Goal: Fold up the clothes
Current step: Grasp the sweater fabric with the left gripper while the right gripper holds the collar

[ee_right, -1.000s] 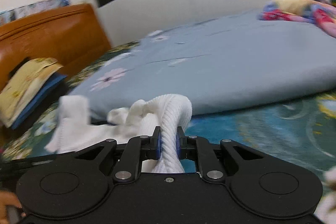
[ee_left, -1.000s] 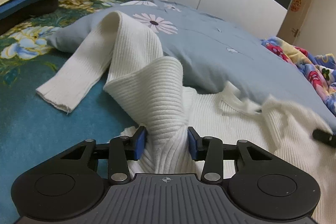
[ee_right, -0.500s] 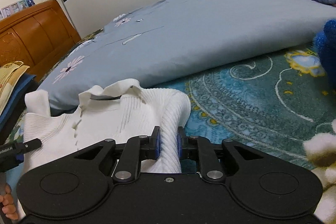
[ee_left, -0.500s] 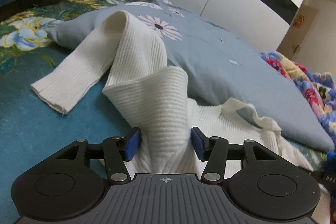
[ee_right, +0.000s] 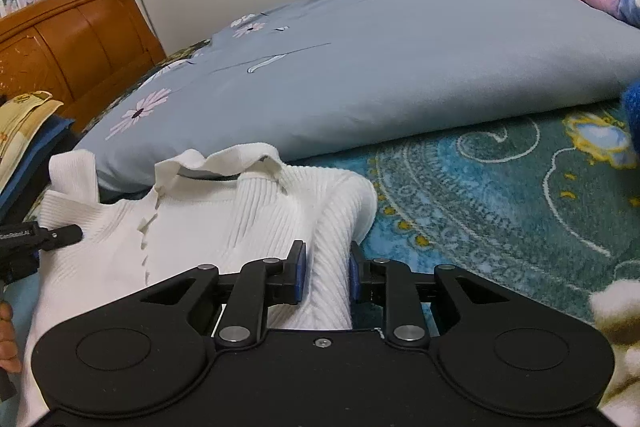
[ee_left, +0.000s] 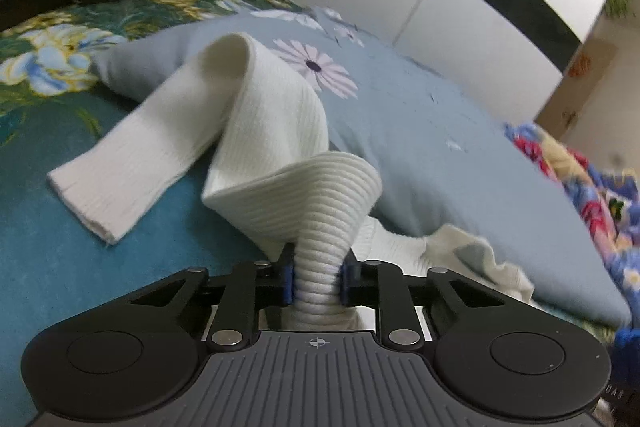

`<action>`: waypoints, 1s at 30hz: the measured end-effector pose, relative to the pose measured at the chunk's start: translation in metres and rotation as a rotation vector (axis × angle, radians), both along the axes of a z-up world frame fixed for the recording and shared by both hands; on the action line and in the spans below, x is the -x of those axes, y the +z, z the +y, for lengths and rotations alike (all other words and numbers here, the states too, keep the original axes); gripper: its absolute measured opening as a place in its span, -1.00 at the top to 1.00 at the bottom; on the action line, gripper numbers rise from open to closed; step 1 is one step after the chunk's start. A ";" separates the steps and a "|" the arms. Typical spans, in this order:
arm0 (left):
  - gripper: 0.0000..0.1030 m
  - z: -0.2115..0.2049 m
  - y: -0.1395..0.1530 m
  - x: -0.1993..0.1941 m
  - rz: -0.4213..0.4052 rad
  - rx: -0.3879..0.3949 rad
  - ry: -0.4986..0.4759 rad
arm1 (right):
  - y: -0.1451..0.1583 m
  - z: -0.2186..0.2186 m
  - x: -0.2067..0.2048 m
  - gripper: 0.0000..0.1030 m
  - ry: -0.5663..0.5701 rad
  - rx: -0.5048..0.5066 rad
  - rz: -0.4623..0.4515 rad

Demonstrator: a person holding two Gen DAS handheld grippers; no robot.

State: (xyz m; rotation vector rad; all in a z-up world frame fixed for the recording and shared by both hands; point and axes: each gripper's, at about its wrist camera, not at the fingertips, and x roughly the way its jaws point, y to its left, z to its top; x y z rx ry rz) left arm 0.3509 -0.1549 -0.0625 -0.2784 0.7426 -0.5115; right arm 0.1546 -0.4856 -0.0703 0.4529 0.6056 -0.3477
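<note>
Fingers of the left gripper [ee_left: 316, 277] have just been closing and now pinch a bunched roll of the white ribbed sweater [ee_right: 240, 211] at its left shoulder; the knit is squeezed between the blue pads. Fingers of the right gripper [ee_right: 325, 277] have just been opening around a fold at the right shoulder; the fold sits between the pads, but whether they press on it cannot be told from this view. The sweater lies collar-up on the bed [ee_right: 500, 187], against the near edge of the blue-grey daisy quilt [ee_right: 400, 67]. Its left sleeve [ee_left: 168, 147] loops up over the quilt corner, cuff down on the teal cover.

Risks, as judged:
- right side may already be slack, so any left pull would skew the body
- draped sleeve could drag on the quilt and twist the fold
- bunched grip on the left may leave a crease or slip under load
</note>
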 end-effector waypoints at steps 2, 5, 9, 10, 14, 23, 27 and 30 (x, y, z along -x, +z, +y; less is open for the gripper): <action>0.71 0.006 0.004 0.005 -0.035 0.017 0.021 | 0.000 -0.001 0.001 0.63 0.005 -0.009 -0.013; 0.72 0.017 0.017 0.014 -0.113 0.025 0.045 | 0.002 0.001 0.002 0.67 0.002 -0.011 -0.024; 0.72 0.027 0.039 0.021 -0.220 -0.001 0.076 | 0.008 0.009 -0.008 0.71 0.011 -0.004 -0.043; 0.72 0.030 0.046 0.021 -0.246 -0.008 0.087 | 0.011 0.012 -0.013 0.72 0.015 0.000 -0.054; 0.72 0.039 0.072 0.023 -0.339 -0.001 0.122 | 0.029 0.031 -0.034 0.73 0.037 0.039 -0.110; 0.72 0.058 0.105 0.023 -0.509 0.058 0.228 | 0.078 0.053 -0.063 0.74 0.052 0.139 -0.294; 0.72 0.045 0.084 -0.003 -0.437 -0.035 0.232 | 0.075 0.049 -0.084 0.74 0.042 0.157 -0.264; 0.72 0.033 0.060 -0.016 -0.388 -0.097 0.223 | 0.059 0.045 -0.099 0.74 0.036 0.135 -0.201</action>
